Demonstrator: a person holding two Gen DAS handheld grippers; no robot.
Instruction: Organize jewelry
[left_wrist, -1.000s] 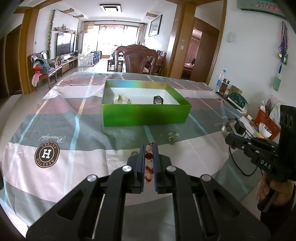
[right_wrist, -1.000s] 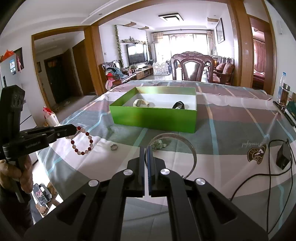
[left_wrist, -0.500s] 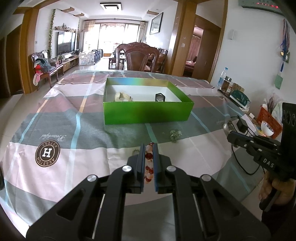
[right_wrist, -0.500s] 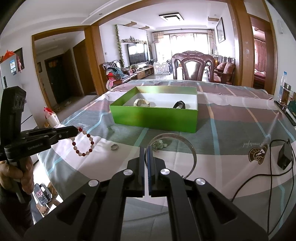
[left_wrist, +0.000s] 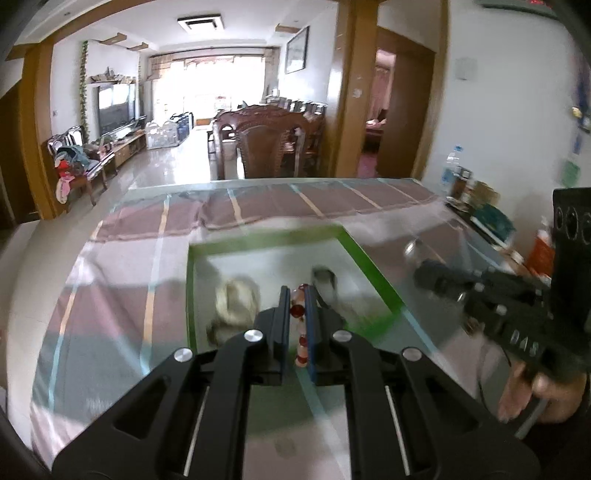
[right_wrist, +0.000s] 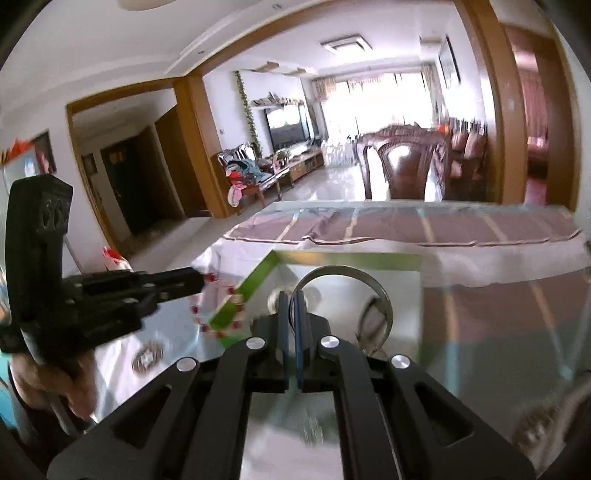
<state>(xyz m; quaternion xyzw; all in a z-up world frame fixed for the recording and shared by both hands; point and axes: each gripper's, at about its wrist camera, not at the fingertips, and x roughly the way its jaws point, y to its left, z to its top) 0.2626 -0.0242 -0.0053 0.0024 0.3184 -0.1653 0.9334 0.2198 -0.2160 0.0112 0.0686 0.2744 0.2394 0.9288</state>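
The green jewelry box (left_wrist: 364, 258) sits open on the striped tablecloth (left_wrist: 122, 295) of the dining table, its white floor filling the middle of both wrist views; the pictures are motion-blurred. In the left wrist view the box lies at 12 o'clock from the left gripper (left_wrist: 296, 310), whose jaws are closed on a red-and-white bead bracelet (left_wrist: 298, 314), the beads showing in a column between the two fingers over the box's near wall. Inside the box a pale, blurred piece of jewelry (left_wrist: 236, 295) lies at 10 o'clock from the fingertips and a small dark item (left_wrist: 325, 278) at 1 o'clock. In the right wrist view the right gripper (right_wrist: 291, 314) has its jaws pinched on a silver bangle (right_wrist: 369, 284), which arcs up and to the right of the fingertips over the box interior (right_wrist: 391, 280). The left gripper (right_wrist: 181, 282) shows there at 9 o'clock, with the bead bracelet (right_wrist: 207, 295) hanging from its tip beside the box's left corner. A carved wooden chair (left_wrist: 273, 147) stands beyond the table's far edge.
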